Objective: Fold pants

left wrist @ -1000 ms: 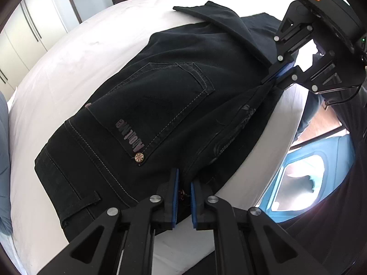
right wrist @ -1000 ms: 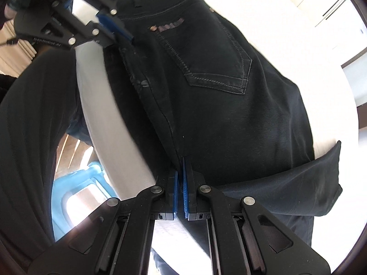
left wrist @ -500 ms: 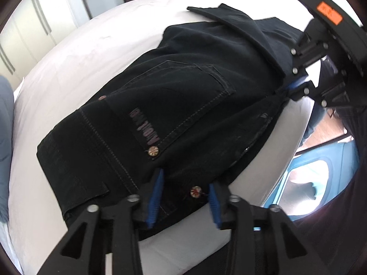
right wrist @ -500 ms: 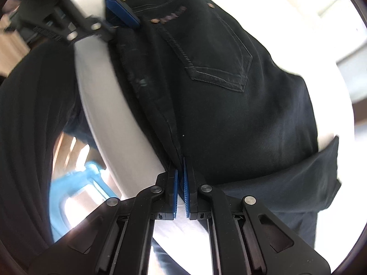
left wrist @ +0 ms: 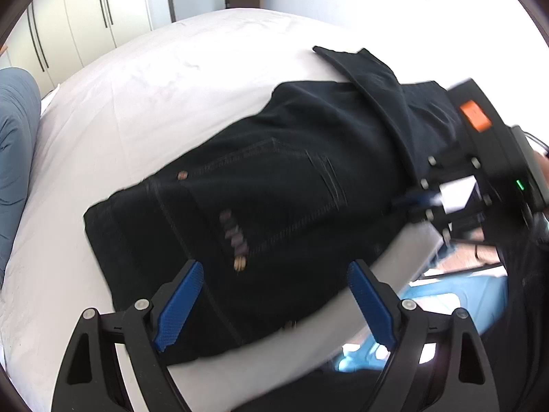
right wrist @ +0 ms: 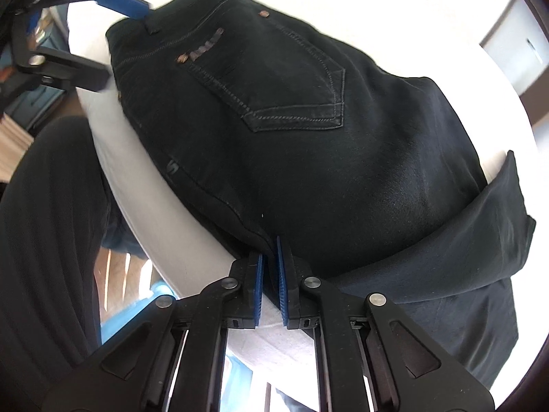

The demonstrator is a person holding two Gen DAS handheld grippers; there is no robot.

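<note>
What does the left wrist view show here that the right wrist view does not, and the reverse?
Only the left wrist view shows a blue-grey garment at the bed's far left, the wardrobe doors, and the orange tag on the right gripper's body. Only the right wrist view shows the right gripper nearly shut, pinching the near edge of the pants. Both show the black pants lying on the white bed, back pocket up, one leg folded across, and the left gripper wide open.

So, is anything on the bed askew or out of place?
Yes. A pant leg lies slanted across the folded pants, its hem jutting past their edge onto the bed. Nothing looks damaged.
</note>
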